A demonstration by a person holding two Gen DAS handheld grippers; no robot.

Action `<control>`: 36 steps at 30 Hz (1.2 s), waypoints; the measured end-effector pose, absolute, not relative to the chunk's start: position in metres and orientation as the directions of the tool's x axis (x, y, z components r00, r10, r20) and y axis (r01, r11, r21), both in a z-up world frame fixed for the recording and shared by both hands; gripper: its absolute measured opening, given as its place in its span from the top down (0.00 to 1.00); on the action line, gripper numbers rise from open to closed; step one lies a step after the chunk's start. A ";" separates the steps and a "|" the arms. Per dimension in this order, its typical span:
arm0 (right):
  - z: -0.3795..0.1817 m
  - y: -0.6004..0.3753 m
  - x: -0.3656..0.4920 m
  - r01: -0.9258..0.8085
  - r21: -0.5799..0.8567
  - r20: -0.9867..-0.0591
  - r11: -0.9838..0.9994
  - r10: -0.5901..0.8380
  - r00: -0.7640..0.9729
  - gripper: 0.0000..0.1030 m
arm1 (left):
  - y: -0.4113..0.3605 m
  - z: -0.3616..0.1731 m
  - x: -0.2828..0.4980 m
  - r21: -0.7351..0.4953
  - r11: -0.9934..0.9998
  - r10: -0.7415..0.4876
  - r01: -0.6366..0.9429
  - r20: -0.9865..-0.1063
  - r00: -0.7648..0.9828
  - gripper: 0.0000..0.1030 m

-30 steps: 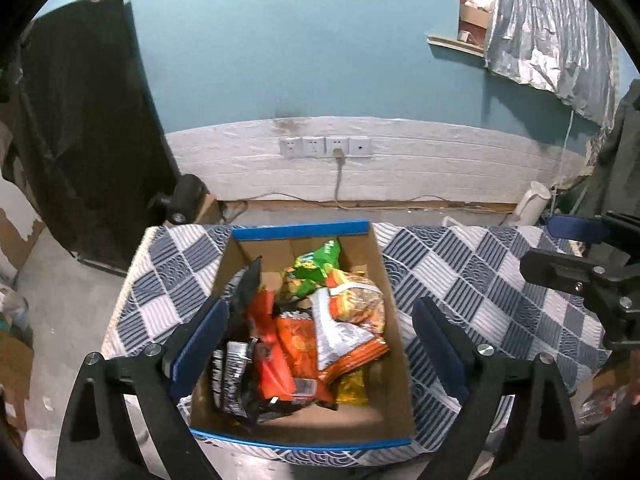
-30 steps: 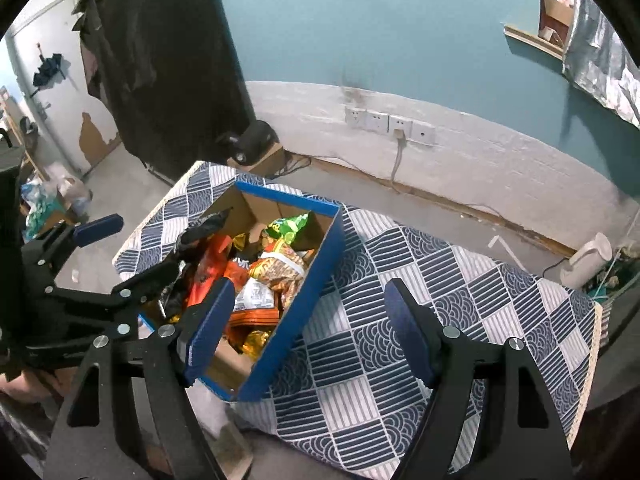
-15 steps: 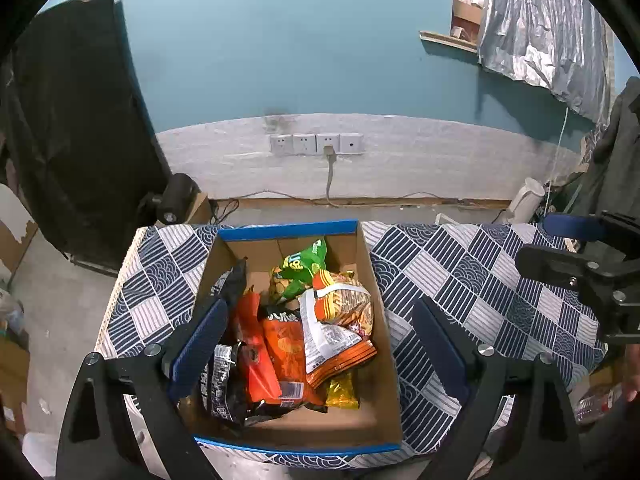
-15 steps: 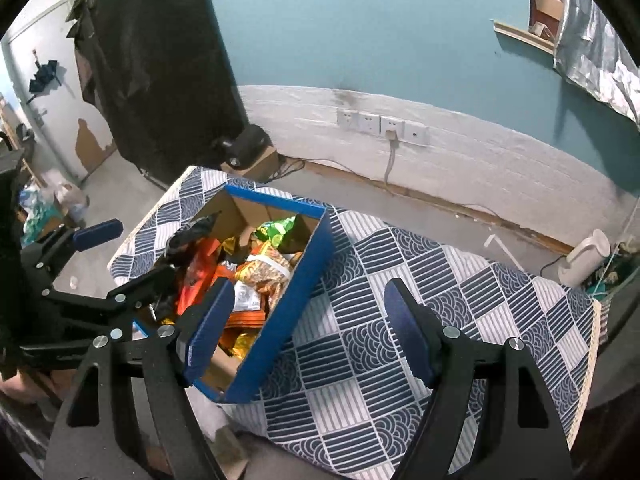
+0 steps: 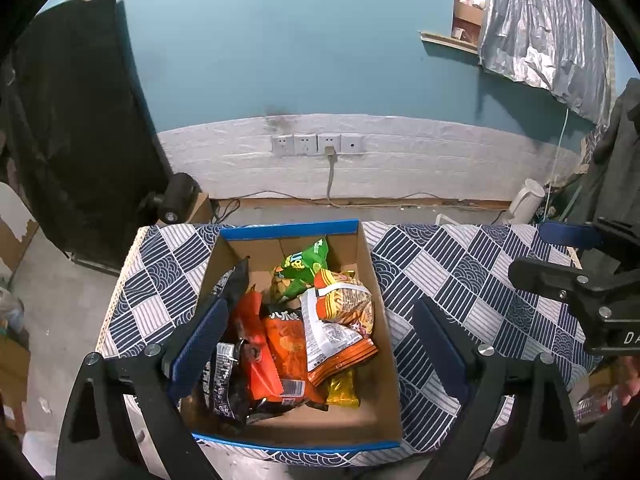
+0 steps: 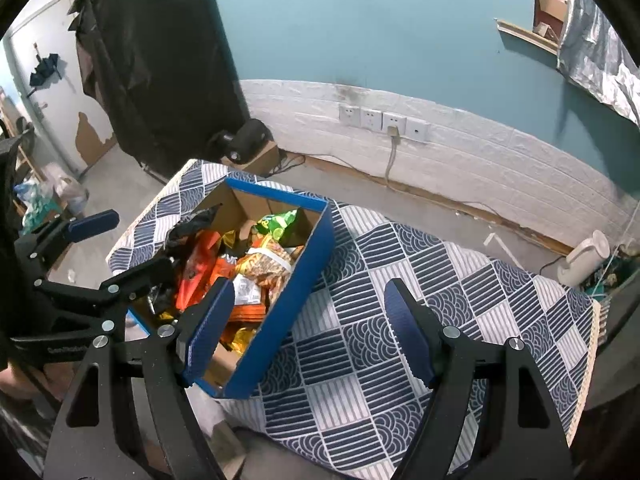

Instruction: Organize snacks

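Though its print blurs, the black gripper (image 5: 612,312) perhaps reads "DA".

A low table (image 5: 472,280) stands a little out from the wall, covered all over by a blue-and-white cloth (image 6: 360,344) with wave and stripe squares. On its left end sits an open cardboard box (image 5: 380,308) with blue outer sides, holding a jumble of snack packets (image 5: 288,320). The rest of the cloth, to the right of the box, lies bare.
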State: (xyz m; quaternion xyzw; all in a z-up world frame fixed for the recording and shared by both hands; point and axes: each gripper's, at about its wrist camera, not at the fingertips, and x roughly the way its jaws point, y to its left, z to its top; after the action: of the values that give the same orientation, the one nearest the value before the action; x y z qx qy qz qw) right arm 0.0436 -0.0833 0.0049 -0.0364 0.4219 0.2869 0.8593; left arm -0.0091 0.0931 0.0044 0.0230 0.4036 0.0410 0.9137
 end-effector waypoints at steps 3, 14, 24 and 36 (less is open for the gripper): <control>0.005 -0.083 0.044 -0.524 0.179 -0.745 0.833 0.463 0.480 0.25 | 0.093 0.004 -0.010 0.077 0.995 0.095 -0.057 -0.734 0.672 0.08; 0.005 -0.083 0.044 -0.526 0.180 -0.747 0.831 0.464 0.477 0.25 | 0.093 0.007 -0.011 0.112 0.991 0.128 -0.068 -0.722 0.680 0.08; 0.006 -0.083 0.044 -0.527 0.178 -0.747 0.831 0.463 0.478 0.25 | 0.094 0.009 -0.011 0.126 0.989 0.149 -0.083 -0.719 0.678 0.08; 0.006 -0.083 0.043 -0.528 0.176 -0.747 0.830 0.462 0.477 0.25 | 0.094 0.009 -0.012 0.161 0.981 0.191 -0.108 -0.714 0.674 0.08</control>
State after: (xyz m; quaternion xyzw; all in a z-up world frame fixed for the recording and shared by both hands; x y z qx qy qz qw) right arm 0.0432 -0.0829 0.0056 -0.0391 0.4220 0.2885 0.8586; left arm -0.0118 0.0936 0.0093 0.0525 0.3955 0.0821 0.9133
